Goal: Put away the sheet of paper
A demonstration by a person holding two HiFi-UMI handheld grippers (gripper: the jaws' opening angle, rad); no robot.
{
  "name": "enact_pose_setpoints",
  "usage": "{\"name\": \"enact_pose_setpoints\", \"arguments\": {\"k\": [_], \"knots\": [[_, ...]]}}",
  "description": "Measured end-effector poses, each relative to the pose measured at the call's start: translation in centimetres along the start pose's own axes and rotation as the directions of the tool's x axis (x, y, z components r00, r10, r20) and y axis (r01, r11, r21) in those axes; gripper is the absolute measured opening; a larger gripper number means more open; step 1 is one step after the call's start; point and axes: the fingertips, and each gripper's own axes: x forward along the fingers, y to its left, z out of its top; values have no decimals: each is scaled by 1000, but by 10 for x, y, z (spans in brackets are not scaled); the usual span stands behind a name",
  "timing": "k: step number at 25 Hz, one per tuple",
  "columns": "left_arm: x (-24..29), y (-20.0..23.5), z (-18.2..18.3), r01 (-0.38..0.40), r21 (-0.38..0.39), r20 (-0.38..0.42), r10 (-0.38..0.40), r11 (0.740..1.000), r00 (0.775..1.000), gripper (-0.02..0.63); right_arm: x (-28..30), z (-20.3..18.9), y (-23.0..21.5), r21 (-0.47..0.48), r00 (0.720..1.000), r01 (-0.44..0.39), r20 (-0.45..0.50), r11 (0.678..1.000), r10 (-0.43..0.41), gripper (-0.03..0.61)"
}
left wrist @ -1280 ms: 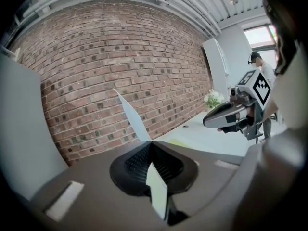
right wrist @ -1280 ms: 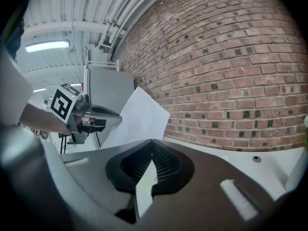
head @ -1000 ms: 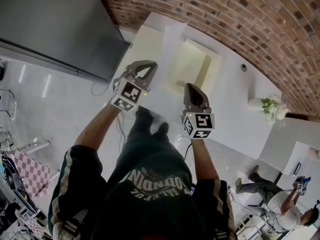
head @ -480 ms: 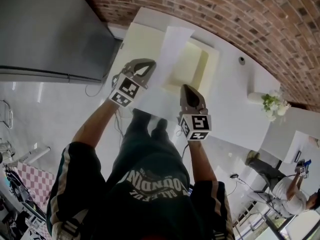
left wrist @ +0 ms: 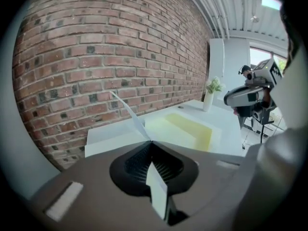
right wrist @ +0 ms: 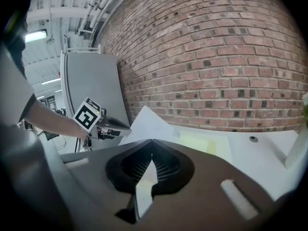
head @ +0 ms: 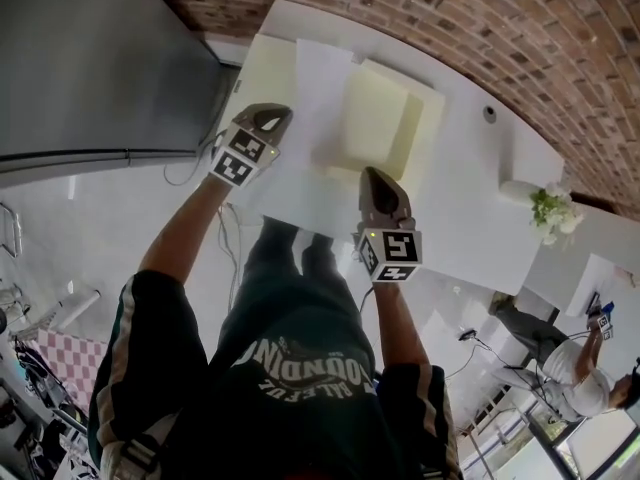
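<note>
sheet of paper (head: 312, 138): between left tongs (head: 274, 118) and right tongs (head: 378, 176) | tray (head: 388, 118): on desk (head: 480, 203), partly beneath sheet | vase (head: 516, 208): desk's right end | cabinet (head: 90, 58): left of desk | brick wall (head: 450, 18): behind desk

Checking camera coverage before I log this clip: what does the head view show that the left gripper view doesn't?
Head view only: the whole sheet spanning from the left gripper to the right gripper, the grey cabinet and a bystander. Left gripper view only: its own jaws shut on the sheet's edge, close up, and ceiling pipes. Both: the sheet, the right gripper, the yellow tray, the vase and the brick wall.
</note>
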Motion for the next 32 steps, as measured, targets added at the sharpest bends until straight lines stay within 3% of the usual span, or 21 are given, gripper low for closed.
{"name": "enact_pose_setpoints", "arguments": {"k": [9,18,22,28,32], "knots": [[21,24,-28,55,0,-75,-55,998,996,11,12,-12,1,26,999,17,-36,1000,-16,0],[49,24,-47,164,-10,-122,-164,986,979,11,23,-24,-6,53,997,43,-63,998,-40,0],[62,19,-48,181,-51,-119,-186,982,975,11,27,-26,-11,64,996,55,-69,996,-51,2],[79,8,-47,198,-180,-88,-216,964,972,11,26,-31,-18,81,995,69,-79,994,-63,2],[93,-3,-46,214,-206,-84,-235,955,968,11,25,-34,-24,86,994,79,-80,993,-72,1]]}}
